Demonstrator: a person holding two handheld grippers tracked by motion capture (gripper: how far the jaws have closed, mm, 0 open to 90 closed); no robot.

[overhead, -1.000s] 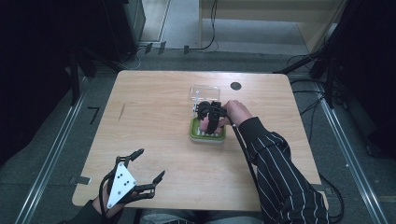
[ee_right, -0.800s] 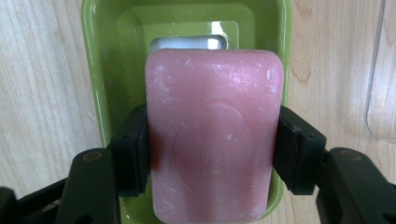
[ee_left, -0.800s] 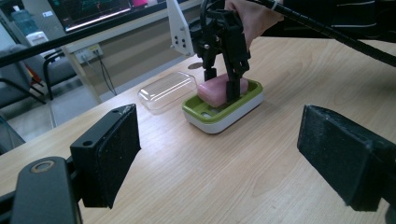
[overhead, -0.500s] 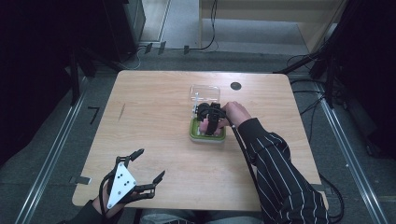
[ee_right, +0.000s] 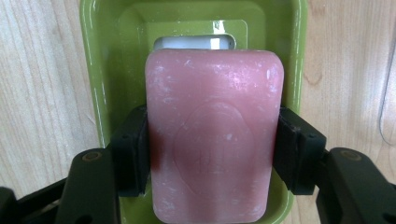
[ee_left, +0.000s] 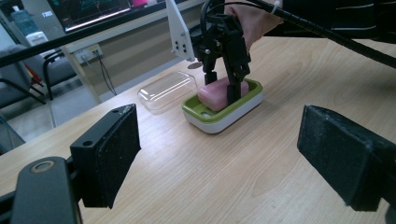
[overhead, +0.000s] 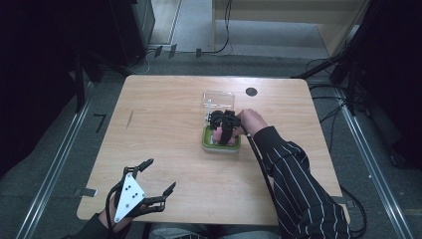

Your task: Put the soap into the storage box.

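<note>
Under right tongs (ee_right: 212,156), soap (ee_right: 212,135) (btm cropped), dish (ee_right: 100,70) part-hidden

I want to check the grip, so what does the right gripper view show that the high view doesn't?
Right gripper view: both black pads pressed against the sides of the pink soap, with a white slot in the dish floor beyond it. High view: the left gripper open near the table's front edge, and the clear lid behind the dish. Both: soap in the green dish.

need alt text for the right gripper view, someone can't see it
A pink bar of soap is clamped at its sides by the right claw, whose black pads press against it. The soap sits over a green soap dish on a light wooden table.
</note>
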